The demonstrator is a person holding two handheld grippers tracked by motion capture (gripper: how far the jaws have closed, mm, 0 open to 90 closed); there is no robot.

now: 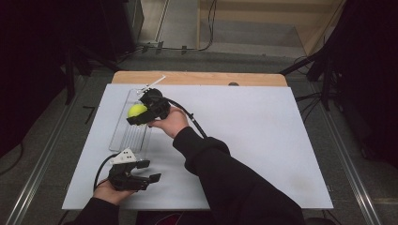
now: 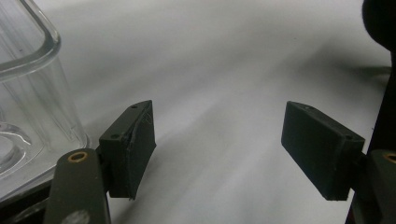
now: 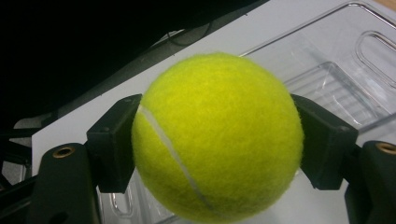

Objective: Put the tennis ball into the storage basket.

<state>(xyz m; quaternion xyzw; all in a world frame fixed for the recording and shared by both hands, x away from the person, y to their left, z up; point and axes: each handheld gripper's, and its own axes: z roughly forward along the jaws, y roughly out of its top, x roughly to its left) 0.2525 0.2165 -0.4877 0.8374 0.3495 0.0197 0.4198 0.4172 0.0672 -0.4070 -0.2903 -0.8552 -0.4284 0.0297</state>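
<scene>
A white board point(image 1: 244, 140) covers the wooden table, and the room around it is dark. The right gripper point(image 1: 141, 114) has its jaws pressed on both sides of a yellow tennis ball point(image 1: 137, 110) — in the right gripper view the ball point(image 3: 217, 137) sits fully between the two black pads. The gripper holds it above the clear plastic tray point(image 1: 123, 136), near the tray's far end. The tray lies with its long axis running away from the person, so the ball has the tray directly under it, or perhaps a little toward its right edge — the height is hard to judge. The left gripper point(image 1: 148, 171) rests near the tray's close end, jaws spread wide and holding nothing, with the tray's corner point(image 2: 28, 93) just beside it.
</scene>
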